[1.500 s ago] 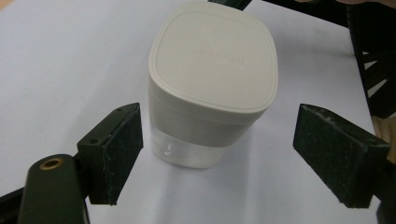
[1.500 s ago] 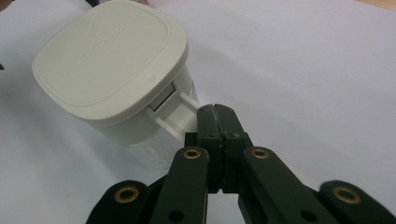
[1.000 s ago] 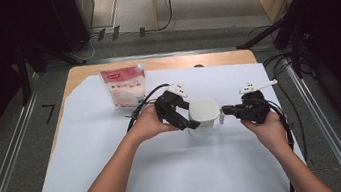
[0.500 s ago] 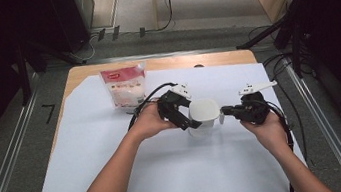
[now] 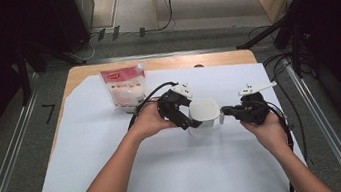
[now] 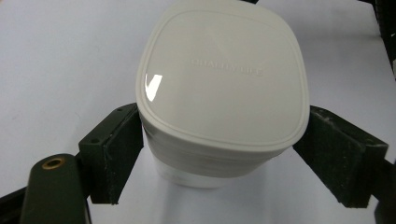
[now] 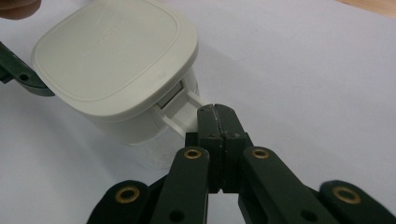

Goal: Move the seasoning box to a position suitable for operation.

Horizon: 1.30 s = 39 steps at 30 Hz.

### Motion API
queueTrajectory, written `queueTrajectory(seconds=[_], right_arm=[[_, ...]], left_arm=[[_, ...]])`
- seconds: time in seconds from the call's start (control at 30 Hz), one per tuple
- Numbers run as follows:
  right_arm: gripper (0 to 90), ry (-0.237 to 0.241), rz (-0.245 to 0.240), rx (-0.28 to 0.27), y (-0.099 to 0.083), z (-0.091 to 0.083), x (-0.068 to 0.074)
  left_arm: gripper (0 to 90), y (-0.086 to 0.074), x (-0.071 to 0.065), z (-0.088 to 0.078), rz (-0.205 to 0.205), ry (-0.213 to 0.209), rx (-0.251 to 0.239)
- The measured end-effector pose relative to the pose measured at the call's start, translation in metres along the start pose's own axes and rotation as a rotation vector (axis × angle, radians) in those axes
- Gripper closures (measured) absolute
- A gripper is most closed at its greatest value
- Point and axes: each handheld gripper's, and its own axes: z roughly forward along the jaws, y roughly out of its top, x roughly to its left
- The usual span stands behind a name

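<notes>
A white square container (image 5: pixel 204 111) with a rounded lid (image 6: pixel 224 74) stands on the white sheet (image 5: pixel 116 154) near the table's middle. My left gripper (image 5: pixel 191 113) comes in from the container's left, and its two black pads (image 6: pixel 116 149) press on opposite sides of the container just below the lid's rim. From the right, my right gripper (image 5: pixel 224 112) reaches in with its jaws shut together. Its tips (image 7: pixel 215 112) touch the white latch tab (image 7: pixel 184 109) that sticks out from the container's side under the lid. I cannot tell whether any of the tab is pinched.
A clear bag with a red top and white contents (image 5: pixel 125 87) stands at the back left of the sheet. Black cables (image 5: pixel 282 115) trail from both grippers. The wooden table edge (image 5: pixel 203 58) runs along the back, with dark stands and floor beyond.
</notes>
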Motion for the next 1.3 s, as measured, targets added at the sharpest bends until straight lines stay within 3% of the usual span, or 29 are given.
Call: queueTrajectory(seconds=[0.07, 0.4, 0.5, 0.83, 1.1, 1.17, 1.23, 1.3], right_arm=[[90.0, 0.003, -0.002, 0.001, 0.000, 0.000, 0.000], [90.0, 0.005, -0.004, 0.001, 0.000, 0.000, 0.000], [90.0, 0.006, -0.004, 0.002, 0.000, 0.000, 0.000], [90.0, 0.004, -0.005, 0.001, 0.000, 0.000, 0.000], [90.0, -0.006, -0.011, 0.006, 0.000, 0.000, 0.002], [90.0, -0.008, -0.011, 0.006, 0.000, 0.000, 0.002], [90.0, -0.009, -0.013, 0.010, 0.000, 0.000, 0.002], [90.0, -0.006, -0.013, 0.009, 0.000, 0.001, 0.002]], left_arm=[[17.6, 0.000, 0.002, -0.003, -0.007, -0.017, -0.008], [17.4, -0.001, 0.003, -0.003, -0.003, -0.025, -0.013], [17.0, -0.002, 0.004, -0.002, -0.021, -0.041, -0.009], [17.0, -0.006, 0.006, 0.007, 0.001, -0.032, 0.028], [17.3, -0.004, 0.003, 0.006, -0.008, -0.017, 0.043], [17.5, -0.003, 0.003, 0.005, -0.002, -0.017, 0.041], [19.2, -0.001, 0.005, -0.003, -0.017, -0.023, 0.001], [20.2, 0.000, 0.005, -0.005, -0.010, -0.021, 0.007]])
